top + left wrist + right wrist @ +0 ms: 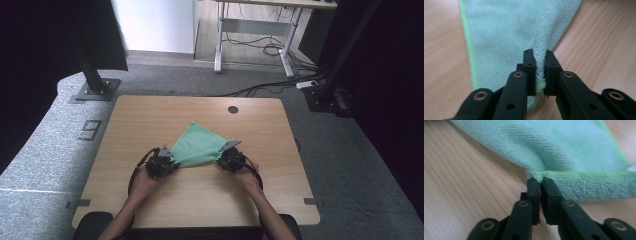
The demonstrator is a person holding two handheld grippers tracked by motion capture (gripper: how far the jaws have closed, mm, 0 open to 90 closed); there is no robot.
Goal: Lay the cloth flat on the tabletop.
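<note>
A green microfibre cloth (199, 145) lies folded into a triangle on the wooden table (150, 115), its point toward the far side. My left gripper (168, 161) is shut on the cloth's near left corner; in the left gripper view the cloth (506, 32) bunches up between the black pads (529, 72) of my left gripper (539, 62). At the near right corner, my right gripper (223, 156) pinches the hem. The right gripper view has my right gripper (541, 185) closed on the cloth's (564, 147) bright green edge.
A round cable hole (233, 109) sits near the table's far edge. Beyond the table are a black stand base (95, 90), desk legs (218, 45) and floor cables (265, 47). Bare wood lies on all sides of the cloth.
</note>
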